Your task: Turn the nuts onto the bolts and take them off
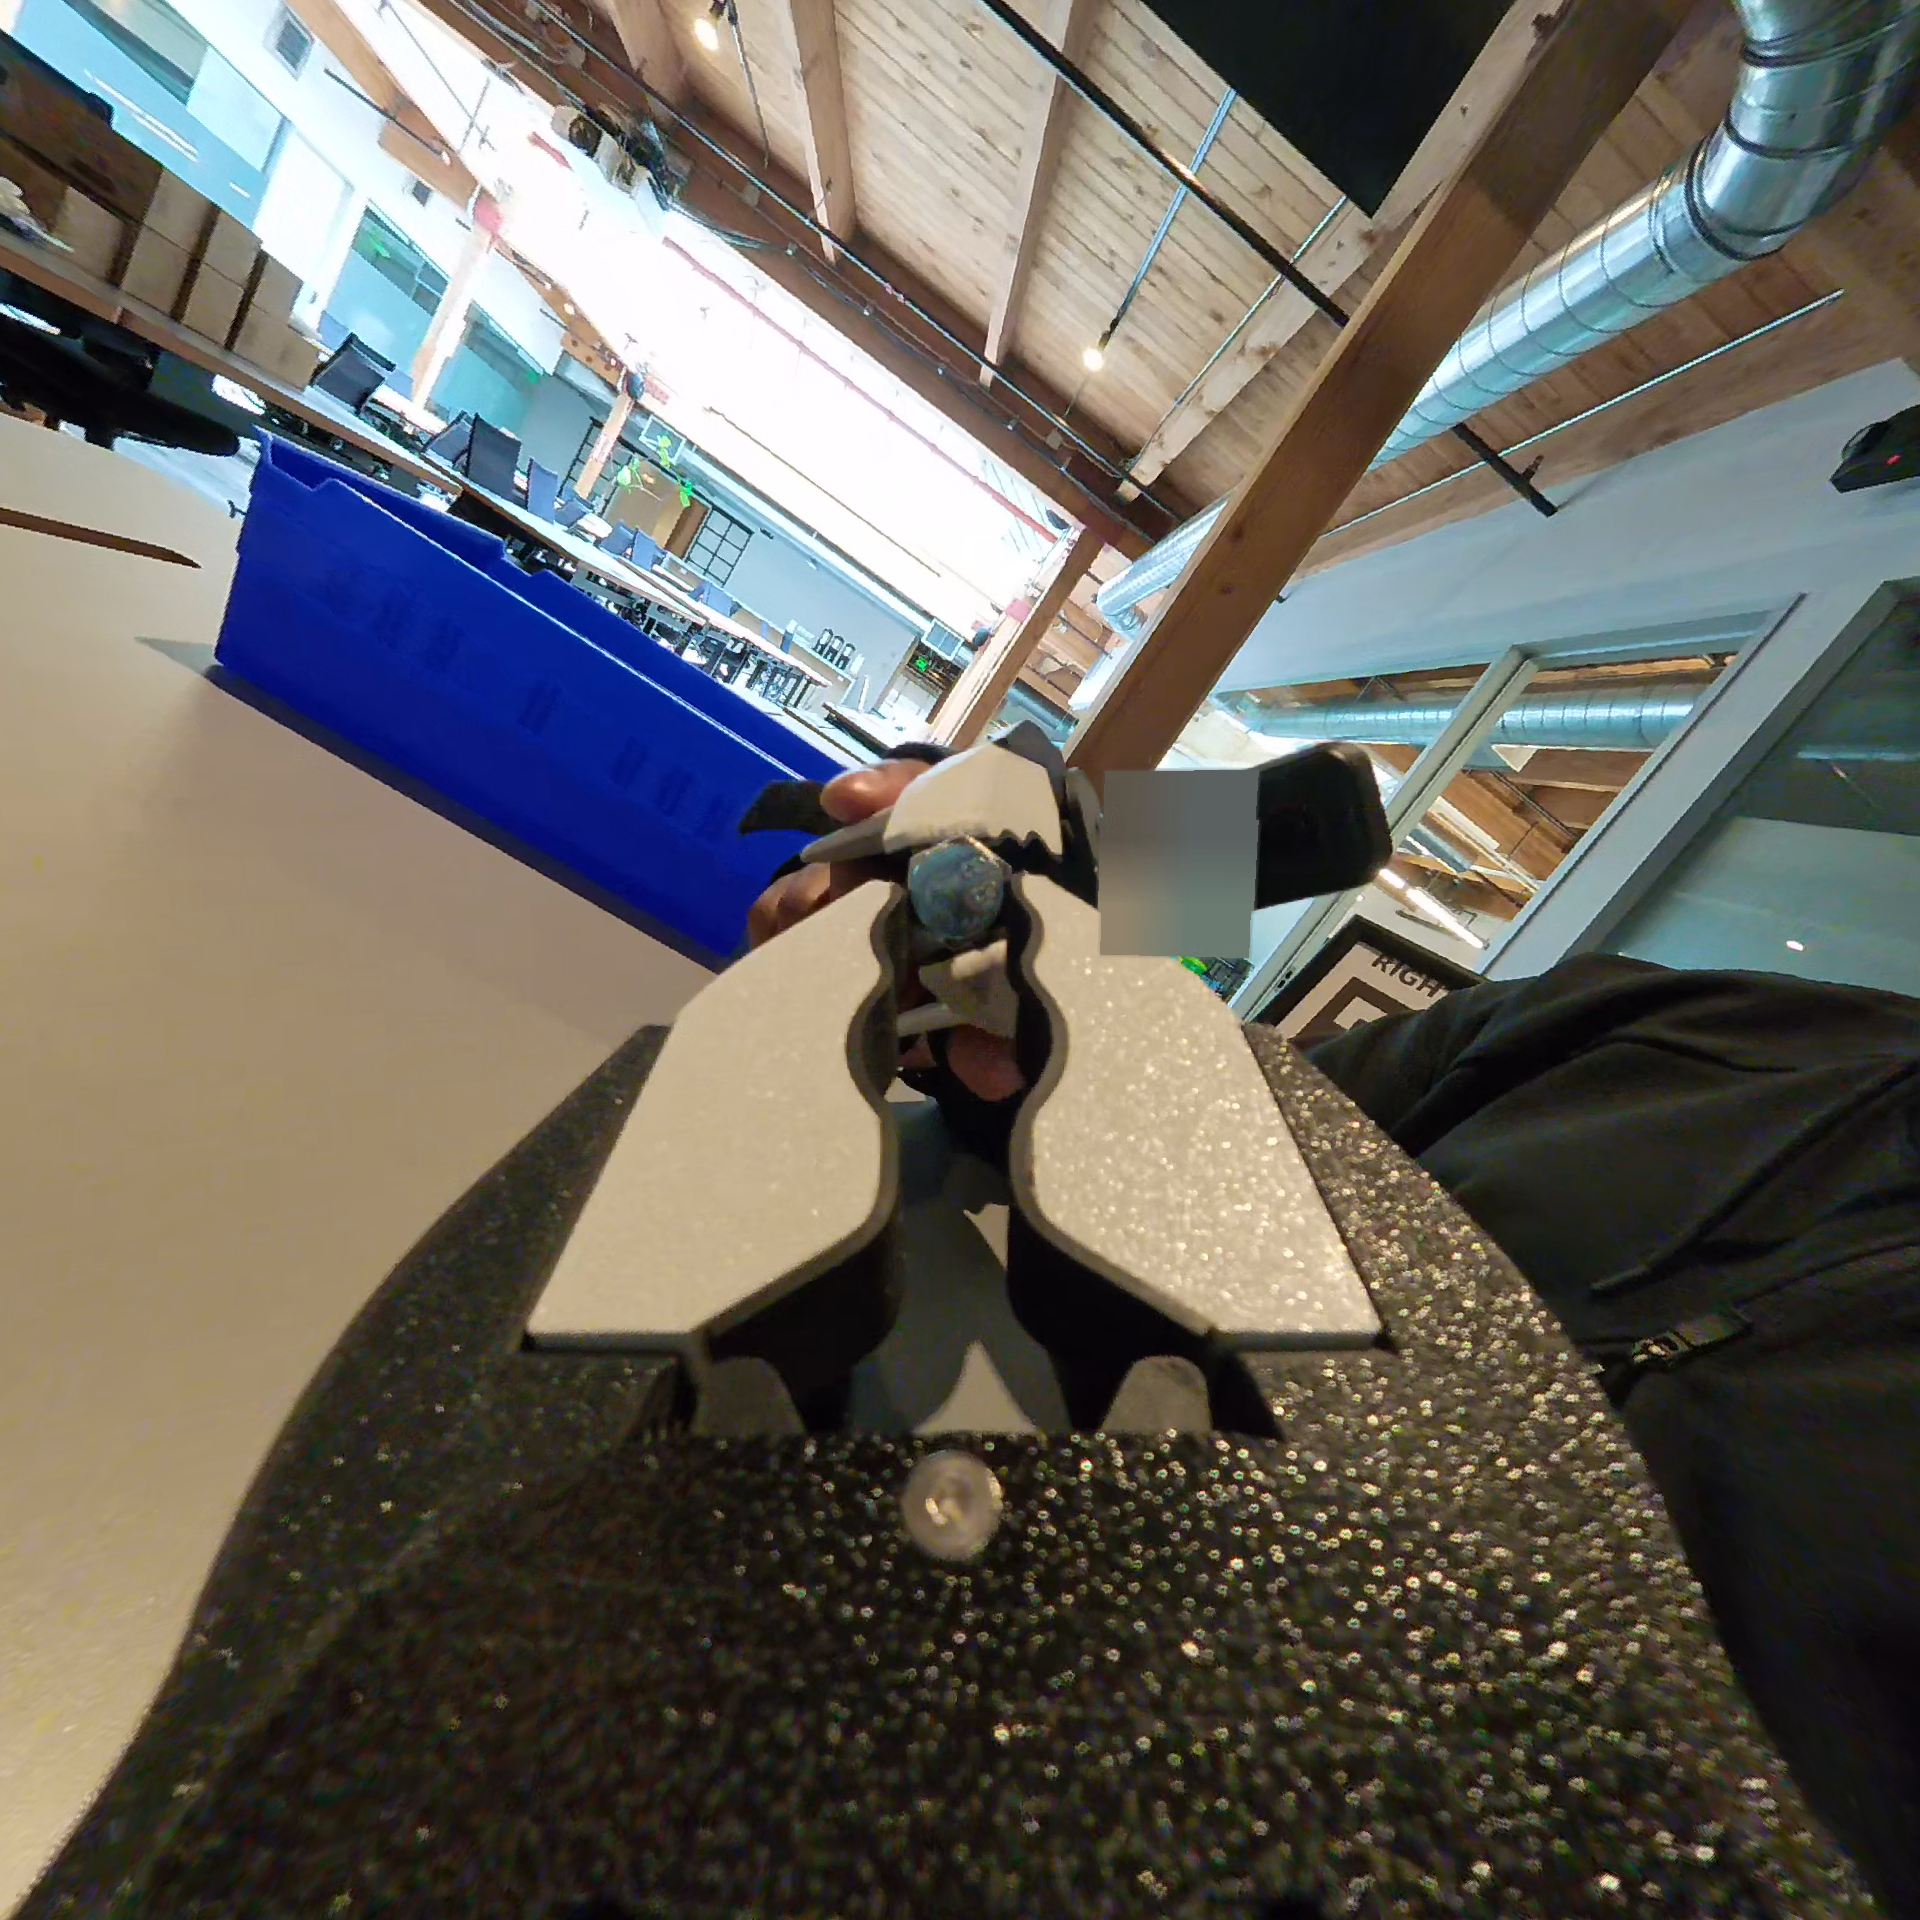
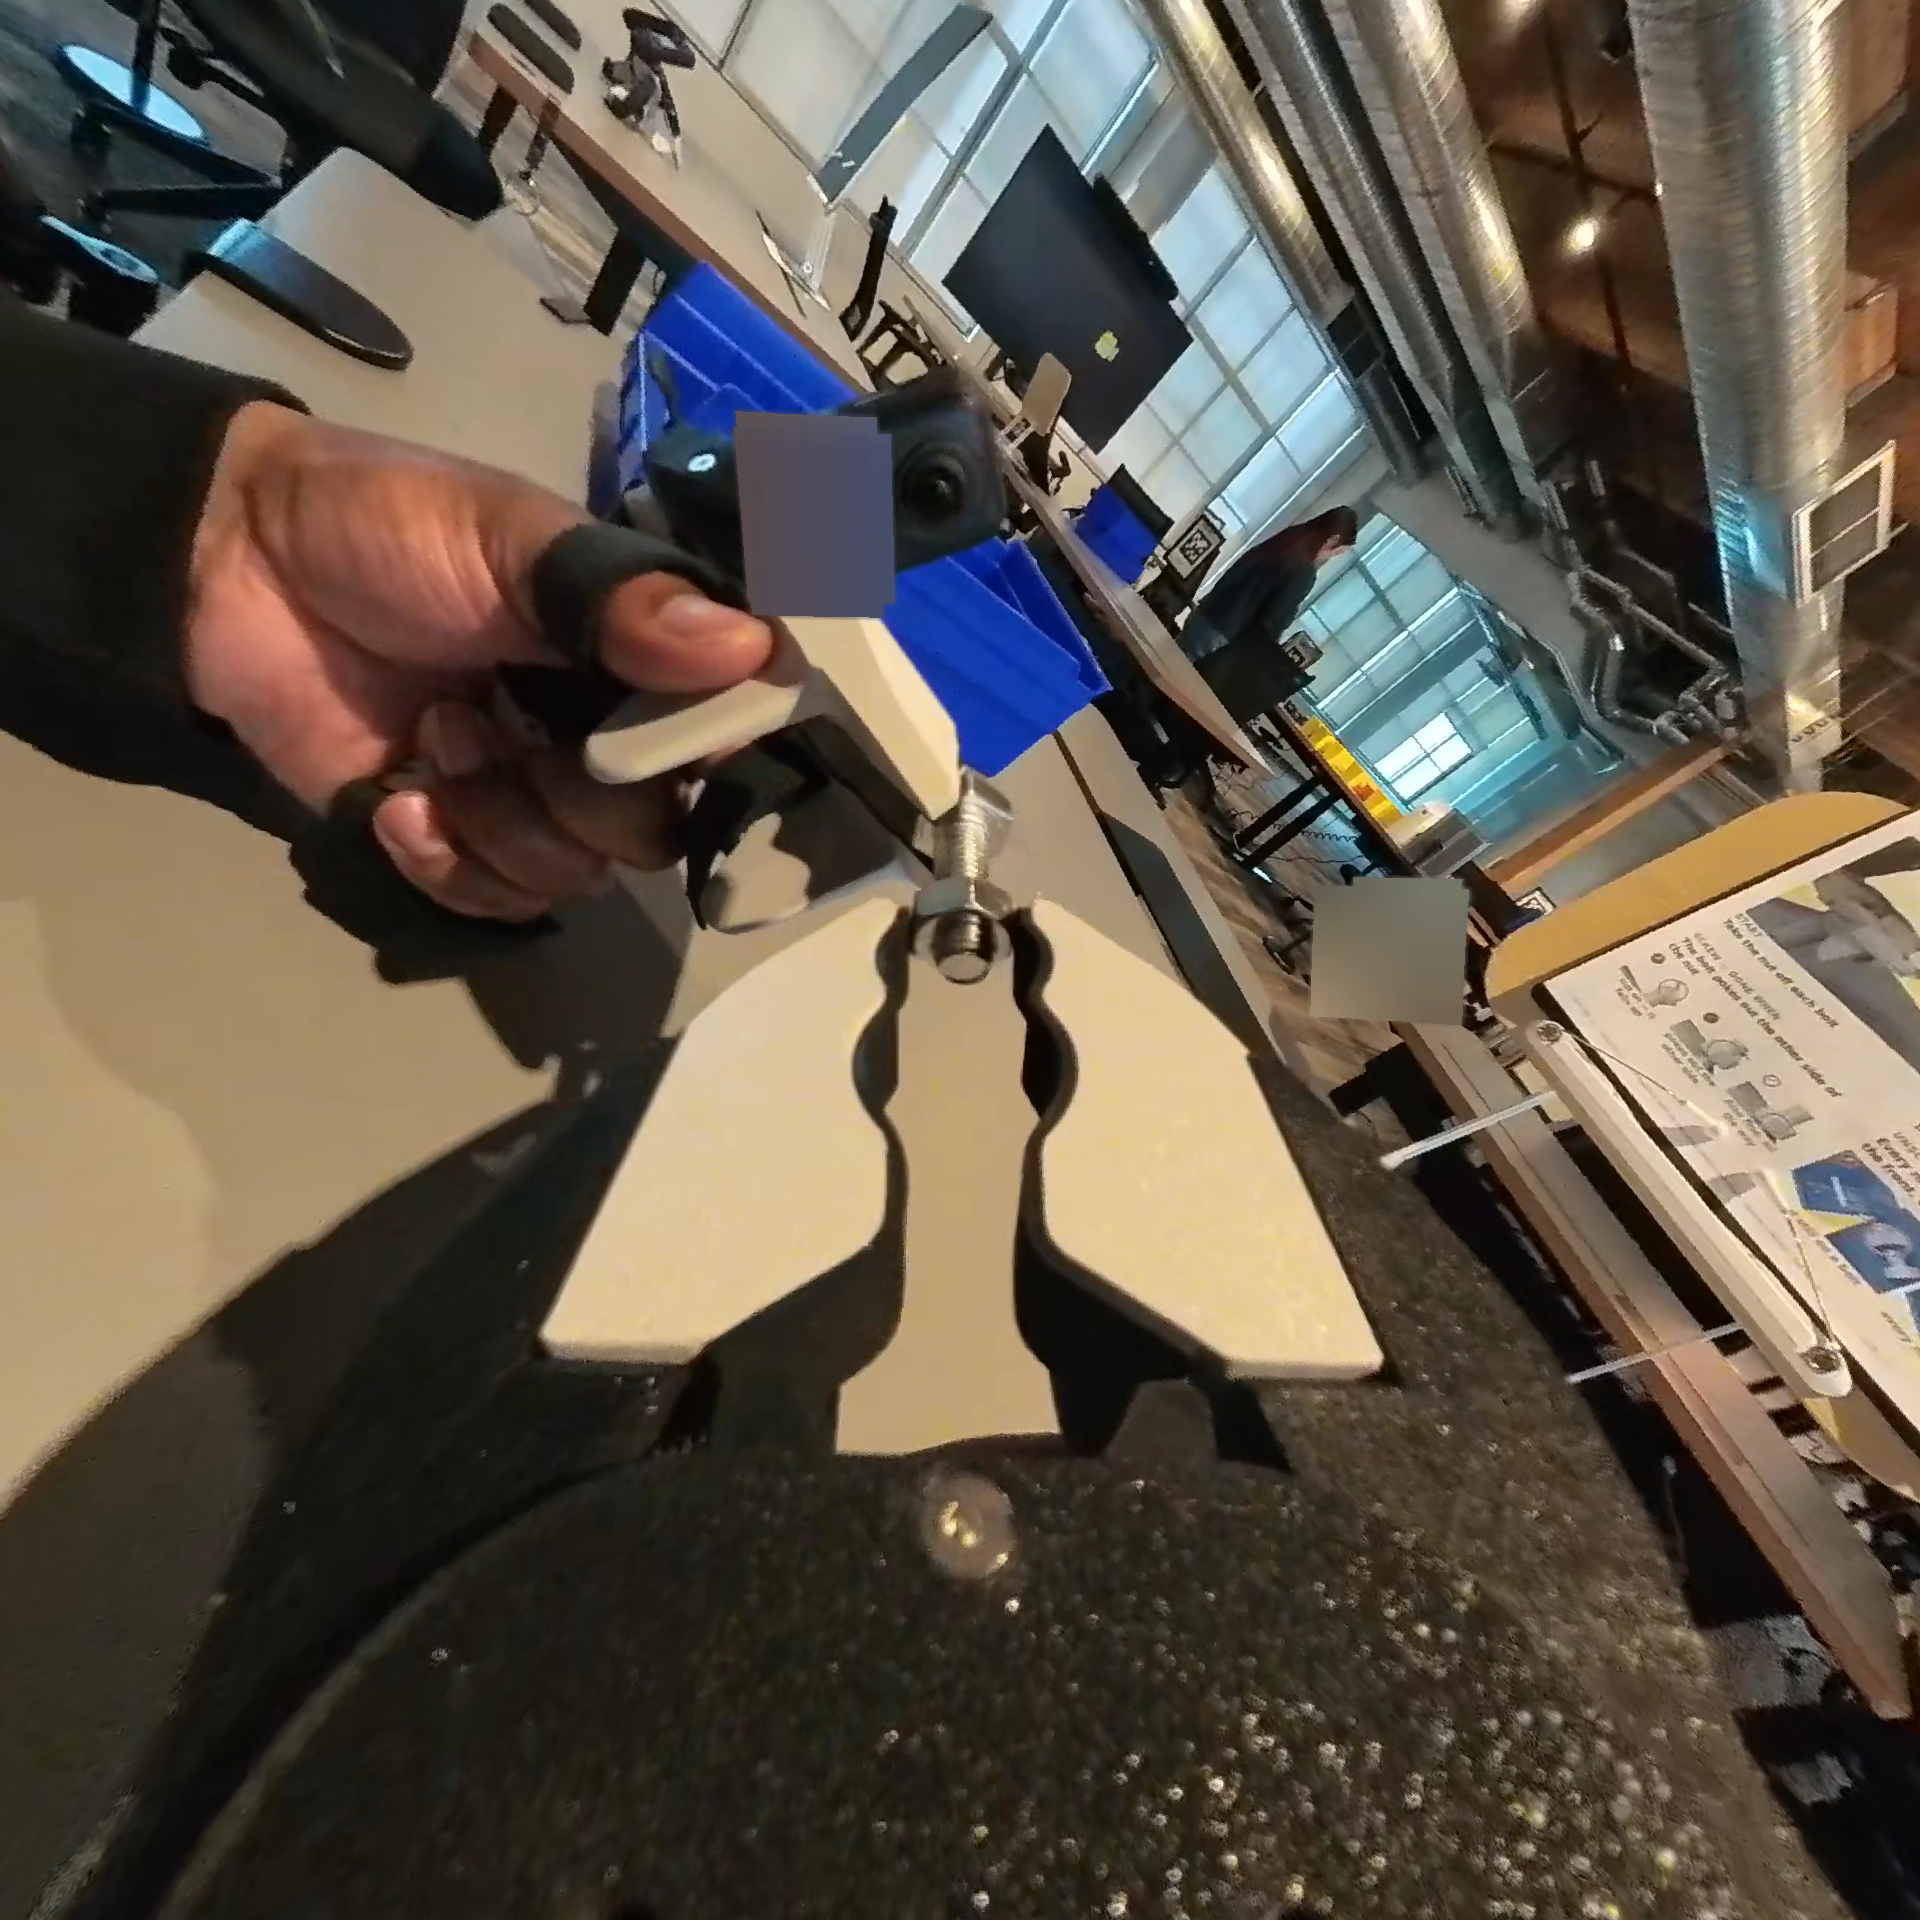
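Observation:
My left gripper [image 1: 956,909] is shut on the hex head of a silver bolt [image 1: 956,891], held up above the white table [image 1: 208,935]. In the right wrist view the bolt [image 2: 961,847] points toward the camera, its head clamped by the left gripper [image 2: 951,805], which a hand [image 2: 416,623] holds. A silver nut [image 2: 958,896] sits on the thread near the bolt's free end. My right gripper [image 2: 961,935] is shut on that nut. Its fingers [image 1: 977,816] show behind the bolt head in the left wrist view.
A blue plastic bin [image 1: 499,644] stands on the table beyond the grippers; it also shows in the right wrist view [image 2: 977,634]. An instruction board [image 2: 1714,1091] stands to the right. A dark sleeve [image 1: 1662,1143] is on the right, a wooden post [image 1: 1351,416] behind. Left and right tips are no more than a few centimetres apart.

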Demonstrator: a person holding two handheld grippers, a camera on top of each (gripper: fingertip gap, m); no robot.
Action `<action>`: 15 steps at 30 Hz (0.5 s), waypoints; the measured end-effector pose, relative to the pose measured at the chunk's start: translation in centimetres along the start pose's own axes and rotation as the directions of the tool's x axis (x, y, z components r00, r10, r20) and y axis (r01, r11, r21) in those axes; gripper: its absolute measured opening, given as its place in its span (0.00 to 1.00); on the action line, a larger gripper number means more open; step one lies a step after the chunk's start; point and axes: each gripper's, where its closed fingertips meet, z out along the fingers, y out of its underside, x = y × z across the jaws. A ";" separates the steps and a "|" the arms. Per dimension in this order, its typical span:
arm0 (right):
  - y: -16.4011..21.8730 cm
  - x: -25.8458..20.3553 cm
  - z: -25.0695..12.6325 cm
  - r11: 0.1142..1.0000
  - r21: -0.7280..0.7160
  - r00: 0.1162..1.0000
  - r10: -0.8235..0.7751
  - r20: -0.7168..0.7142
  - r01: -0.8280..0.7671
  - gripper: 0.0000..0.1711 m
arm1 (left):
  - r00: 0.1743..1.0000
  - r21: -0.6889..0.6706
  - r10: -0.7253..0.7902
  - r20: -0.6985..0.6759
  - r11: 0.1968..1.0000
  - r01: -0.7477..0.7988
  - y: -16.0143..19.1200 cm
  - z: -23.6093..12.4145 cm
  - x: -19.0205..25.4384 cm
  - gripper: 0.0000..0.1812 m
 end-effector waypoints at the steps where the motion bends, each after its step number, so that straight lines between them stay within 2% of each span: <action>1: 0.1 0.0 0.0 1.000 -0.002 1.000 0.012 0.006 -0.012 0.11 | 1.000 -0.001 0.002 0.003 1.000 -0.002 0.0 0.0 0.0 0.09; 4: 0.1 -0.2 0.0 0.994 0.004 0.992 0.111 0.056 -0.112 0.11 | 1.000 -0.004 0.007 0.010 1.000 -0.007 0.0 0.0 -0.1 0.09; 6: 0.1 -0.4 0.1 0.959 0.010 0.950 0.278 0.139 -0.282 0.11 | 1.000 -0.005 0.009 0.015 1.000 -0.009 0.0 -0.1 -0.1 0.09; 7: 0.0 -0.5 0.1 0.916 0.011 0.898 0.390 0.202 -0.400 0.11 | 1.000 -0.007 0.011 0.015 1.000 -0.011 0.1 -0.1 -0.1 0.09; 9: -0.5 -0.7 -0.2 0.776 0.002 0.731 0.592 0.340 -0.630 0.11 | 1.000 -0.010 0.016 0.005 1.000 -0.016 0.1 0.0 0.1 0.09; 11: -0.7 -0.8 -0.4 0.631 -0.033 0.553 0.703 0.447 -0.775 0.11 | 1.000 -0.014 0.022 0.005 1.000 -0.022 0.1 0.1 0.1 0.09; 12: -0.8 -0.8 -0.5 0.592 -0.044 0.506 0.722 0.472 -0.805 0.11 | 1.000 -0.014 0.022 0.007 1.000 -0.022 0.1 0.1 0.1 0.09; 13: -0.8 -0.8 -0.5 0.586 -0.041 0.499 0.723 0.478 -0.809 0.11 | 1.000 -0.012 0.021 0.007 1.000 -0.021 0.1 0.1 0.1 0.09; 15: -0.7 -0.9 -0.3 0.644 -0.017 0.571 0.689 0.447 -0.764 0.13 | 1.000 -0.001 0.019 0.009 1.000 -0.019 -0.1 0.0 0.0 0.09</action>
